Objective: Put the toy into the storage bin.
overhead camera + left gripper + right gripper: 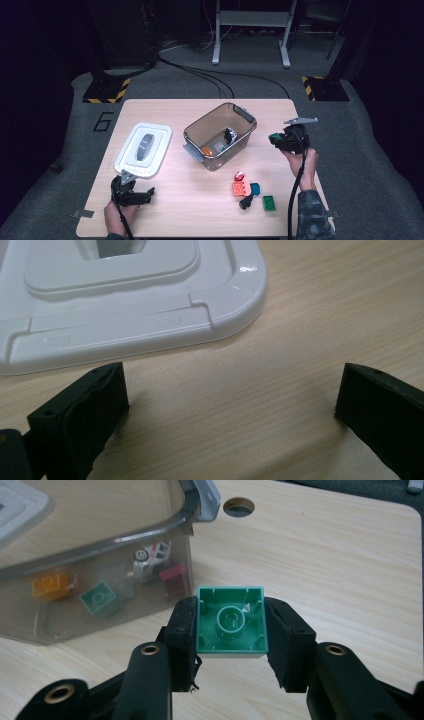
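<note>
Green brick (231, 622) pinched in the right gripper (231, 630), held above the bench (200, 210) just right of the bin (220, 136).

The brick sits hollow side toward the gripper's camera, its two side walls clamped between the black fingers (182, 630); in the high view the right gripper (280, 141) hangs off the bin's right end. Inside the smoky clear bin lie an orange brick (50, 586), a green brick, a dark red piece and a small white toy car (149, 560). Nearer the person, loose pieces rest on the bench: an orange block (241, 188), a teal one, a green plate (270, 203). At the left the white lid (144, 149) lies flat; the left gripper (230, 405) rests just before its edge, fingers spread wide around bare wood.
</note>
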### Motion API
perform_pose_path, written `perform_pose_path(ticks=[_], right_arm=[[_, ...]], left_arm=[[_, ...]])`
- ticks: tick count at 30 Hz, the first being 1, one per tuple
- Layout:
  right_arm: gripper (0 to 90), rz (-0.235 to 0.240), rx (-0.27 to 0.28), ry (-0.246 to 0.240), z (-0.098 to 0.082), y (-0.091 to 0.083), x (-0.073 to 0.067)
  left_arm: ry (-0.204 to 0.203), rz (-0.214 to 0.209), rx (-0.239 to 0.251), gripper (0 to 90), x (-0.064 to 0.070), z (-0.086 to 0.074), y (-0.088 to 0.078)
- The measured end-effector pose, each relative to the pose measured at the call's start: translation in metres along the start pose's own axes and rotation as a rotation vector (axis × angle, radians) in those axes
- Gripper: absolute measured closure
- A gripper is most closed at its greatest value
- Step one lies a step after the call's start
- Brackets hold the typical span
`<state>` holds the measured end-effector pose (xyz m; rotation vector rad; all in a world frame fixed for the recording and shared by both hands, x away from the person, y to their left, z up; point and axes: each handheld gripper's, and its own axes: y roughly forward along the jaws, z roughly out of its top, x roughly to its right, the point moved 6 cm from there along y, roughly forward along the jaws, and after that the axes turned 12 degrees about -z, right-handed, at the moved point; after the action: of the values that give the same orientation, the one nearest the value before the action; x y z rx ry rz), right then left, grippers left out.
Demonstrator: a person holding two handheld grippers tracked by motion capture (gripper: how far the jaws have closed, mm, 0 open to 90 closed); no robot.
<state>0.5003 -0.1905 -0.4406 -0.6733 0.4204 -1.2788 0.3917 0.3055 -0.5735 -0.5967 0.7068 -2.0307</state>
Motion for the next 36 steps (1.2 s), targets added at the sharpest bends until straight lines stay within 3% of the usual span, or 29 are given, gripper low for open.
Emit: perform_pose_path(ticks=[10, 18, 28, 36], right_arm=[[59.1, 0.006, 0.024, -0.032, 0.03, -0.001, -0.004], [59.0, 0.013, 0.041, -0.05, 0.053, -0.002, -0.014], [59.0, 0.049, 0.039, -0.086, 0.074, 0.008, -0.04], [58.9, 0.085, 0.002, -0.133, 0.08, 0.022, -0.068]], left_arm=[[0.008, -0.004, -0.016, 0.2, 0.0, 0.0, -0.001], [0.008, -0.002, -0.015, 0.2, 0.0, 0.0, -0.001], [0.007, -0.001, -0.01, 0.2, 0.0, 0.0, -0.001], [0.007, -0.001, -0.011, 0.2, 0.0, 0.0, -0.001]])
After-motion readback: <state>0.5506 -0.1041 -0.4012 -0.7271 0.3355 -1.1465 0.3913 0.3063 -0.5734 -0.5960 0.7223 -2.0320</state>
